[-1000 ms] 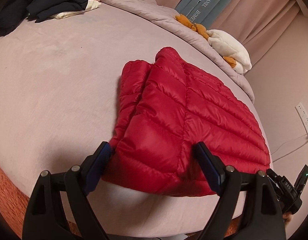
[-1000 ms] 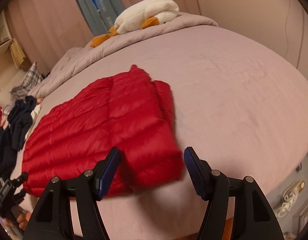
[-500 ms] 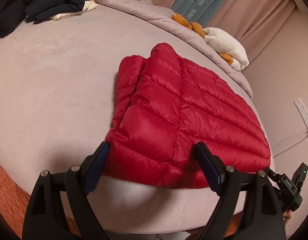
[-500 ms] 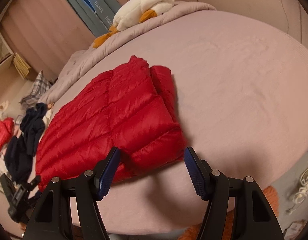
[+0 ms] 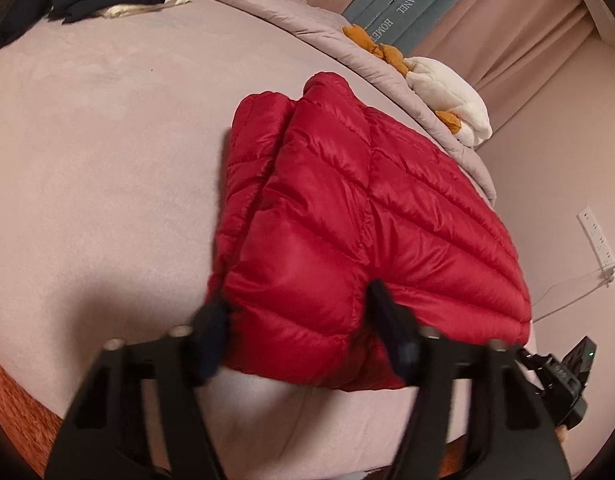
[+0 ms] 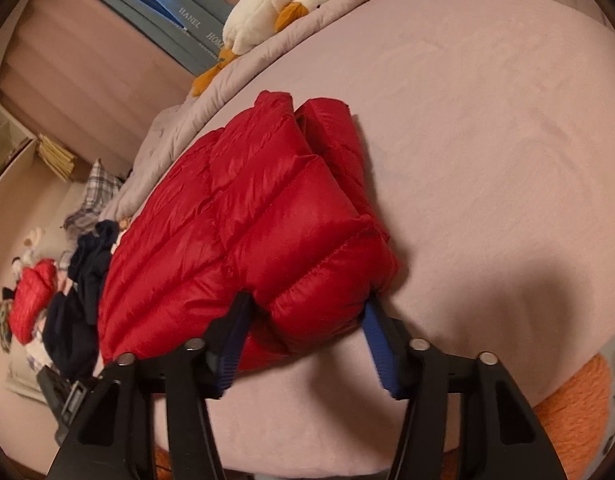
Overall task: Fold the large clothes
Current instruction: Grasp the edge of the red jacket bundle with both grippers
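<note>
- Red puffer jacket (image 5: 371,216) lies part-folded on the bed (image 5: 107,160), near the front edge; sleeve side already tucked in along one long edge.
- Left tongs (image 5: 299,320): spread wide, straddling one hem corner; fingers touching or nearly touching fabric but not clenched, nothing held yet.
- Right tongs (image 6: 307,312): same story at the other hem corner, spread apart w/ the puffy corner bulging between the blue pads (image 6: 377,344); no pinch yet.
- Risk 1: shell looks slick & airy. A shallow bite would prob. catch only the top layer, so stacked layers could slide apart when lifted.
- Risk 2: uneven lift btw the two corners could skew the fold & pull the tucked sleeve back out.
- Risk 3: hem sits close to the mattress edge; a tug toward the person could drag the whole thing off the bed.
- Risk 4: trapped air may spring the fold open after release.
- Writing: grey-blue panels (image 6: 179,8) behind the plush duck (image 6: 275,12) read "HANEL" and "HOME…" (cut off by the plush); a third word higher up is too distorted to read. No label visible on the jacket.
</note>
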Demonstrator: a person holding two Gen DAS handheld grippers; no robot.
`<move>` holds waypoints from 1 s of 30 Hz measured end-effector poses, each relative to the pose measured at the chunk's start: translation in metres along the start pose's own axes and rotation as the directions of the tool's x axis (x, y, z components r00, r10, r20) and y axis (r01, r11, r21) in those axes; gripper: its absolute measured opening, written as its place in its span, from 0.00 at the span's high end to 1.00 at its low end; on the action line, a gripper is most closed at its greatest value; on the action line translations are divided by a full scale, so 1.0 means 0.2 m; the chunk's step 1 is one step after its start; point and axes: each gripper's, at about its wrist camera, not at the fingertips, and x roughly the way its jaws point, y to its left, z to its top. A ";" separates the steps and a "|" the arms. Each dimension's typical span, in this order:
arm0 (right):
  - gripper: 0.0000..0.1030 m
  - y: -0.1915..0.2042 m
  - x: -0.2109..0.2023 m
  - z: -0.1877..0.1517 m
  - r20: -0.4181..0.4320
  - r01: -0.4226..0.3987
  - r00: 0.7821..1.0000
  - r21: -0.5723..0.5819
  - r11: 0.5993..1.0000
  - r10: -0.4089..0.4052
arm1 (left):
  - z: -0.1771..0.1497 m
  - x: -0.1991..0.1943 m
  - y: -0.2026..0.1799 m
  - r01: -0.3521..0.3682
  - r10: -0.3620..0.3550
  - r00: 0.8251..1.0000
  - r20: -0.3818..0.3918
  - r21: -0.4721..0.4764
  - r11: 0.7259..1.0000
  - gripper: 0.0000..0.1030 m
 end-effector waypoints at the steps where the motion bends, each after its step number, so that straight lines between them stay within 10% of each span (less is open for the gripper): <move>1: 0.59 0.01 0.00 0.00 0.002 0.000 1.000 -0.006 1.000 0.000 | 0.00 -0.01 0.00 0.013 -0.013 1.000 0.000 -0.007 1.000 0.58; 6: 0.82 0.11 -0.04 -0.01 0.043 0.015 0.999 -0.070 0.997 -0.012 | 0.00 -0.10 -0.03 0.015 -0.014 0.999 0.031 -0.014 1.000 0.77; 21: 0.85 0.17 -0.13 -0.01 0.051 0.067 0.997 -0.208 0.976 -0.058 | -0.05 -0.25 -0.04 -0.022 0.023 1.000 -0.008 0.056 0.998 0.74; 30: 0.33 0.08 -0.12 0.05 0.067 0.153 0.987 -0.172 0.973 -0.143 | 0.00 -0.28 -0.02 -0.074 0.072 0.997 0.025 0.070 0.995 0.32</move>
